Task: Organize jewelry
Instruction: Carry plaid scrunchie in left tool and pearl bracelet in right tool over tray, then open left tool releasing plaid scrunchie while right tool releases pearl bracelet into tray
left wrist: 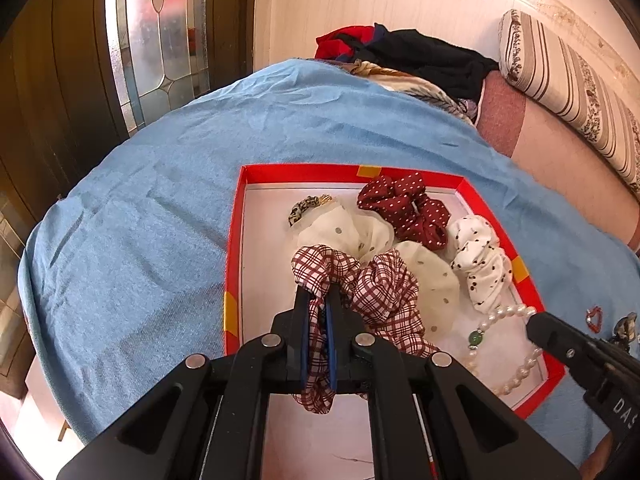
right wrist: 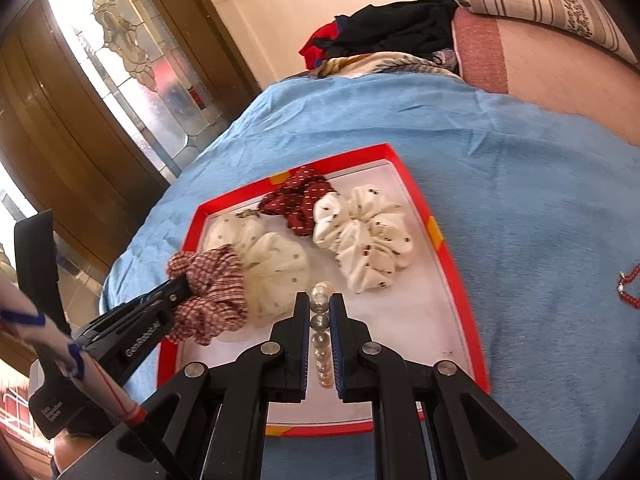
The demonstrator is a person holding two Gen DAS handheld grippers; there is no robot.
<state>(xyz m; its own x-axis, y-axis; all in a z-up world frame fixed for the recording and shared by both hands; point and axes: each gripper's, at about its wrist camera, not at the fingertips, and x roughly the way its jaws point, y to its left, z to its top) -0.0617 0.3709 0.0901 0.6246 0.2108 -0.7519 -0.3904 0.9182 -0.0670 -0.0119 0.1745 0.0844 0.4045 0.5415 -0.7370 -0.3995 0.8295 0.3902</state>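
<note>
Red tray [left wrist: 234, 264] on blue bedspread [left wrist: 160, 200] is landmark. Inside tray: dotted maroon scrunchie [left wrist: 408, 208], white printed scrunchie [left wrist: 480, 260], cream scrunchie [left wrist: 348, 232], small leopard clip [left wrist: 306, 206] at far edge.

Left gripper [left wrist: 319, 300] jaws closed on plaid scrunchie [left wrist: 380, 292], over tray's near left.

Right gripper [right wrist: 320, 308] jaws clamp pearl bracelet [right wrist: 321, 332], over tray's near right.

Left to do, likely: red bead piece [right wrist: 628, 284] on bedspread right of tray.

Beyond tray: heaped clothes [left wrist: 420, 56], striped bolster [left wrist: 560, 80], stained-glass door [left wrist: 160, 40].

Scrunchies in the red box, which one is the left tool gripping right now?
The red-and-white plaid scrunchie, pinched in the left tool. The cream dotted, maroon polka-dot and white black-speckled scrunchies lie loose in the box.
</note>
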